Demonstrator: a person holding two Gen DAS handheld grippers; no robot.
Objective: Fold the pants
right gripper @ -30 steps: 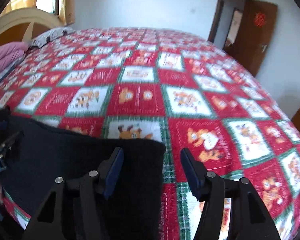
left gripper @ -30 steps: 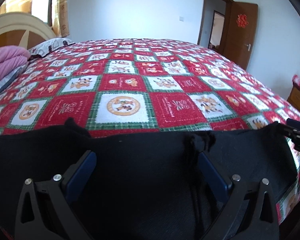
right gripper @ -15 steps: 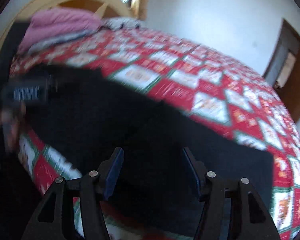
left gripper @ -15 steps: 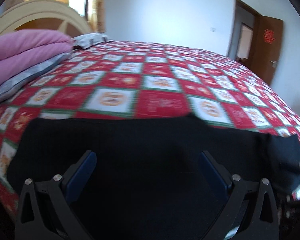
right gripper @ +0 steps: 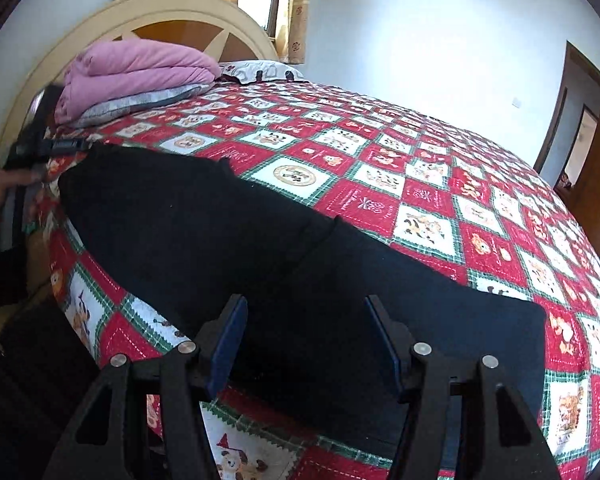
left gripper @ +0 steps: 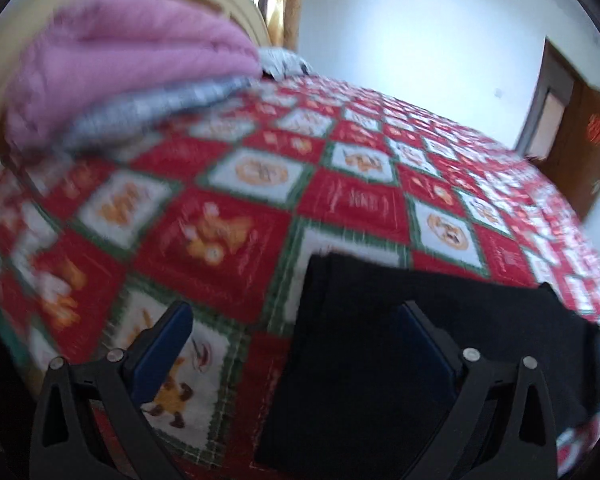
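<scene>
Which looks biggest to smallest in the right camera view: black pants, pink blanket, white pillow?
1. Black pants, largest by far, though also nearest the camera.
2. Pink blanket.
3. White pillow, smallest, but also farthest away, so its true size is unsure.

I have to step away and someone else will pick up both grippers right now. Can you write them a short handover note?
Left gripper: open, holding nothing, over the end of the black pants nearest the headboard; one finger is above the fabric, the other above the quilt.
Right gripper: open, holding nothing, over the middle of the pants.
Pants: stretched out lengthwise along the near edge of the bed, seemingly already folded leg over leg.
Left to do: grip one end, fold it across to the other, then smooth.
</scene>
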